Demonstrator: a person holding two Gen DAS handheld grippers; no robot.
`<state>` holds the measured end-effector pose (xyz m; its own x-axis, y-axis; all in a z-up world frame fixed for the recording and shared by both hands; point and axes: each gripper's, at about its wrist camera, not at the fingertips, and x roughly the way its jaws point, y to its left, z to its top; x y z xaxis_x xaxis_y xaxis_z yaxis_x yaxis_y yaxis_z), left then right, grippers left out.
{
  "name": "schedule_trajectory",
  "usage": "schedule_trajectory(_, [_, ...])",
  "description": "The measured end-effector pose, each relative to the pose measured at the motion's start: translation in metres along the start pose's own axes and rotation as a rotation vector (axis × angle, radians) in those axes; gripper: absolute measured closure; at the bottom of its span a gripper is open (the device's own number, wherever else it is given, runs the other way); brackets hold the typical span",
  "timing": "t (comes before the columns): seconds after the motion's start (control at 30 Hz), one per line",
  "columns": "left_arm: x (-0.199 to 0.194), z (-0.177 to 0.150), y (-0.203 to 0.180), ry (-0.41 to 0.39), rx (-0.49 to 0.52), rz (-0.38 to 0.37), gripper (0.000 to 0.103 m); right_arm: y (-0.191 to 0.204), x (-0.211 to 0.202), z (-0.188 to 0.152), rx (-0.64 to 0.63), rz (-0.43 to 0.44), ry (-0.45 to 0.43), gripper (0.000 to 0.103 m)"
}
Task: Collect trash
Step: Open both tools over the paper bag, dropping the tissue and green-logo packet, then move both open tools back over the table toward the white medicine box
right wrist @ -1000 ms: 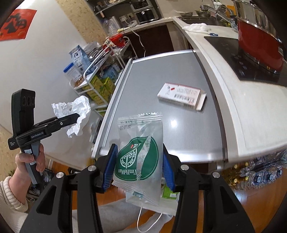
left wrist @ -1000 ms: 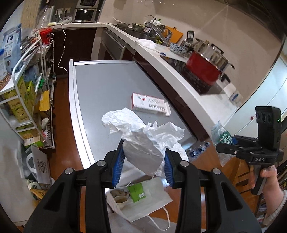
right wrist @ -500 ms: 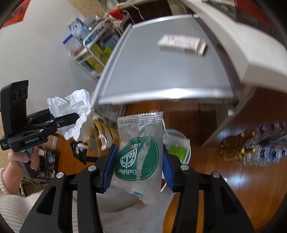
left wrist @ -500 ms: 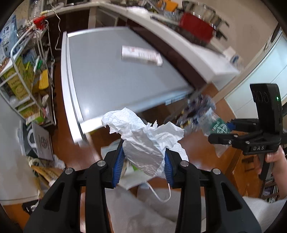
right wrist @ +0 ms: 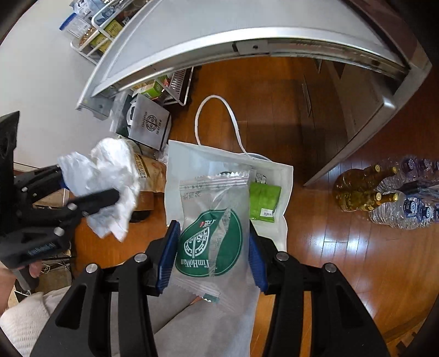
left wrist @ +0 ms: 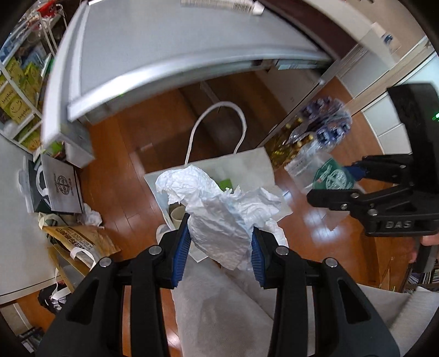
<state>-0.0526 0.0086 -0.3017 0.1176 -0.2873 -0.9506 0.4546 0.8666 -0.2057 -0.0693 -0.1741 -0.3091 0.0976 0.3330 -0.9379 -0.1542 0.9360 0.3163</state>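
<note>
My left gripper (left wrist: 219, 254) is shut on a crumpled white paper (left wrist: 219, 208) and holds it above an open white bag (left wrist: 247, 164) on the wooden floor. My right gripper (right wrist: 211, 252) is shut on a clear wrapper with a green logo (right wrist: 211, 236), also above the white bag (right wrist: 178, 175). The bag holds a green carton (right wrist: 264, 203) and a cup (left wrist: 178, 212). The right gripper also shows in the left wrist view (left wrist: 343, 184), and the left gripper in the right wrist view (right wrist: 90, 192) with the white paper (right wrist: 109, 186).
The grey table's edge (right wrist: 219, 46) hangs over the far side of the bag. A flat box (left wrist: 216, 4) lies on the table. Bottles (right wrist: 384, 192) stand on the floor at the right. Paper bags (right wrist: 148, 123) and a shelf rack (left wrist: 19, 79) crowd the left. My grey-trousered leg (left wrist: 233, 315) is below.
Both grippers have tilted down from the table top toward the floor and now hang over the open white bag, each still holding its piece of trash.
</note>
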Motion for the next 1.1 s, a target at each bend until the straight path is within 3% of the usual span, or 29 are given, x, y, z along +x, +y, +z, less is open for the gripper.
schedule_trajectory(0.23, [0.019, 0.005, 0.003, 0.026, -0.017, 0.012, 0.063, -0.002, 0.012, 0.011, 0.001, -0.025, 0.012, 0.057])
schedule_trajectory(0.33, [0.023, 0.01, 0.003, 0.041, -0.014, 0.012, 0.049, -0.002, 0.017, 0.013, -0.003, -0.04, 0.026, 0.056])
schedule_trajectory(0.47, [0.021, 0.016, 0.004, 0.03, -0.016, 0.013, 0.023, -0.004, 0.016, 0.013, 0.006, -0.052, 0.016, 0.033])
schedule_trajectory(0.6, [0.022, 0.019, 0.009, 0.035, -0.022, 0.013, 0.02, -0.011, 0.015, 0.013, 0.005, -0.067, 0.023, 0.024])
schedule_trajectory(0.73, [0.016, 0.022, 0.011, 0.033, -0.005, 0.024, 0.02, -0.011, 0.002, 0.014, -0.041, -0.101, 0.017, 0.024])
schedule_trajectory(0.83, [0.001, 0.023, 0.009, 0.006, 0.04, 0.034, 0.02, -0.004, -0.024, 0.015, -0.125, -0.136, -0.028, 0.024])
schedule_trajectory(0.93, [-0.033, 0.03, 0.001, -0.07, 0.156, 0.063, 0.02, 0.015, -0.063, 0.019, -0.278, -0.184, -0.116, 0.024])
schedule_trajectory(1.1, [-0.085, 0.067, 0.003, -0.206, 0.341, 0.088, 0.017, 0.042, -0.127, 0.047, -0.501, -0.253, -0.311, 0.007])
